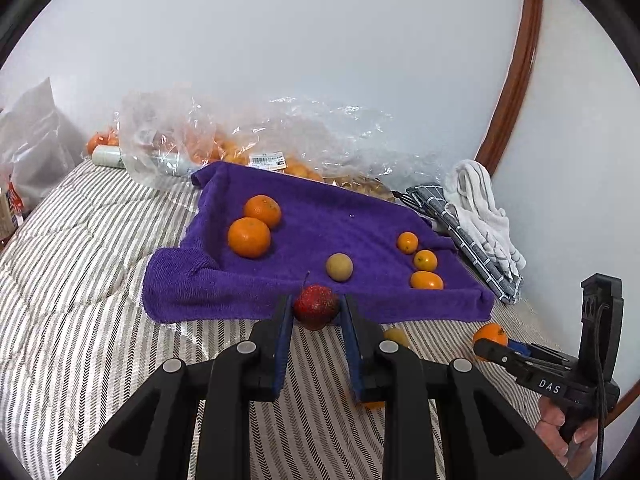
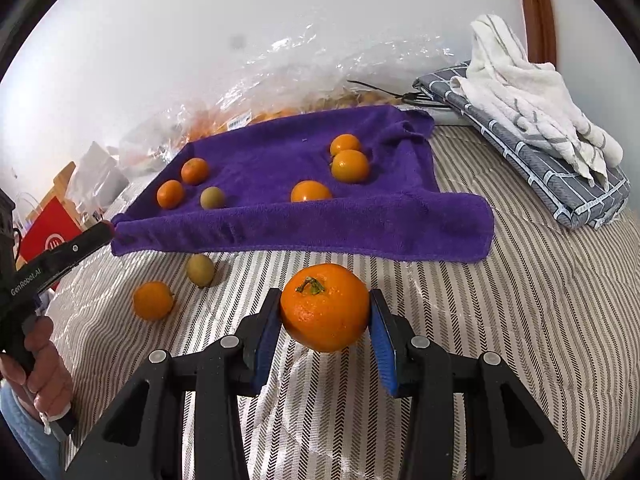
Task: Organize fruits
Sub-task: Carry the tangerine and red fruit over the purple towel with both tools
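Observation:
A purple towel (image 1: 320, 224) (image 2: 280, 160) lies on the striped bed. On it sit two large oranges (image 1: 249, 237), a tan-green round fruit (image 1: 339, 267) and three small oranges (image 1: 425, 261). My left gripper (image 1: 316, 308) is shut on a small red apple (image 1: 315, 305) at the towel's near edge. My right gripper (image 2: 325, 312) is shut on a large orange (image 2: 325, 307) and holds it above the bed in front of the towel. The right gripper also shows in the left wrist view (image 1: 486, 346) with its orange (image 1: 490, 334).
A small orange (image 2: 153, 301) and a tan-green fruit (image 2: 201, 270) lie loose on the striped bedcover (image 2: 520, 300). Clear plastic bags of fruit (image 1: 248, 148) line the wall. Folded grey and white cloths (image 2: 532, 128) lie at the right. A red box (image 2: 50, 236) stands at the left.

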`<action>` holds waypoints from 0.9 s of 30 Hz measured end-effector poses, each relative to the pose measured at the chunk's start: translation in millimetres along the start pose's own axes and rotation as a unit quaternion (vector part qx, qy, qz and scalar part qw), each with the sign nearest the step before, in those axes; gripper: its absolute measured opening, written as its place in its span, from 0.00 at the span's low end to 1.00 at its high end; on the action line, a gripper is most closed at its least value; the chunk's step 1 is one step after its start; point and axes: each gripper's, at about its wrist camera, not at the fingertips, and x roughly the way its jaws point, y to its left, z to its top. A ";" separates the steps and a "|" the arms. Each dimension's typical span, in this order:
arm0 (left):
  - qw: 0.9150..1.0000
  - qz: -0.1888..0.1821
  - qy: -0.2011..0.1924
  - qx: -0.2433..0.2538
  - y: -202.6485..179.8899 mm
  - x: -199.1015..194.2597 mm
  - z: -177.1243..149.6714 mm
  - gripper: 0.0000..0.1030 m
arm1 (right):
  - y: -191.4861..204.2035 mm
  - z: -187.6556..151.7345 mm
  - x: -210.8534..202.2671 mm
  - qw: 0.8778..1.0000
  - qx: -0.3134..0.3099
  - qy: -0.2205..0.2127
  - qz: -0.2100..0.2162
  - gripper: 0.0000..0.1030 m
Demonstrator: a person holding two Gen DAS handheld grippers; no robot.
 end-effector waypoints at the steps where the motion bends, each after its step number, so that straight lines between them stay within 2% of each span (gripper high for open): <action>1: 1.000 0.002 -0.003 0.003 -1.3 -1.2 -0.1 0.23 | -1.6 0.0 -0.6 1.000 0.004 -0.001 0.001 0.41; 4: 1.000 0.006 -0.009 0.009 -2.6 -3.5 0.2 0.23 | -5.1 0.4 -1.2 1.000 0.013 -0.001 0.005 0.41; 8: 1.000 0.000 -0.009 -0.009 3.8 -5.0 2.5 0.23 | -8.4 3.0 0.7 1.000 0.027 0.006 0.014 0.41; 11: 1.000 -0.003 -0.013 -0.023 8.6 -7.5 4.7 0.23 | -7.2 10.2 -6.6 1.000 0.027 -0.010 0.000 0.41; 15: 0.999 0.024 -0.020 -0.018 9.9 -11.5 10.9 0.23 | -0.9 33.1 -24.8 0.999 0.018 -0.033 -0.019 0.41; 22: 0.998 0.038 -0.046 -0.016 13.9 -32.4 47.6 0.23 | 6.5 80.0 -40.1 0.996 -0.023 -0.072 -0.040 0.41; 27: 0.997 0.061 -0.039 -0.031 18.9 -11.2 77.5 0.23 | -1.2 101.5 -18.1 0.996 -0.006 -0.083 -0.019 0.41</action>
